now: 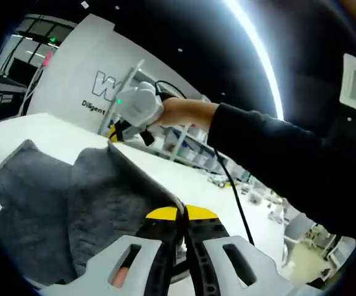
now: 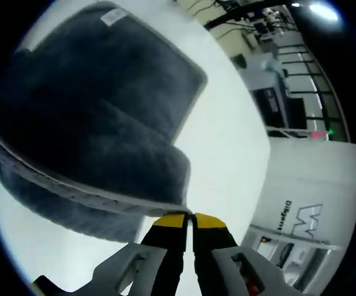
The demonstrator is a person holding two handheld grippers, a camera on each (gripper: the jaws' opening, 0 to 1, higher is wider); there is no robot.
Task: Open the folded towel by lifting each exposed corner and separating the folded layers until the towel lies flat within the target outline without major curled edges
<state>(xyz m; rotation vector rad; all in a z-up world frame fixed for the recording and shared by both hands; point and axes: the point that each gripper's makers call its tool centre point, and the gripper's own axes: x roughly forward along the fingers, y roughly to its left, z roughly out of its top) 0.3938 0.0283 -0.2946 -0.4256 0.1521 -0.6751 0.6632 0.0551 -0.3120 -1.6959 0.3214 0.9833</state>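
– What have your left jaws got?

– My left gripper point(image 1: 182, 229) is pressed closed, yellow tips together, with an edge of the grey towel point(image 1: 54, 209) pinched between them. The cloth runs up and away from the tips as a taut ridge, its pale piped hem catching the light.

– And across from there?

– In the left gripper view the towel hangs in two soft lobes over the white table point(image 1: 165, 166), a small white tag at its left edge. Further right my right gripper point(image 1: 134, 108) holds the far end of that ridge, a hand point(image 1: 187, 112) and dark sleeve point(image 1: 270, 154) behind it, a black cable point(image 1: 230, 185) trailing down.

– What does the right gripper view add?

– There my right gripper point(image 2: 189, 223) is also clamped tight on the hem of the towel point(image 2: 91, 111). Seen from this side the pile is thick and fuzzy, dark grey, folded in layers with a rounded corner at the tips and a white label near the far edge. To the right stands a white panel point(image 2: 301, 203) with dark lettering
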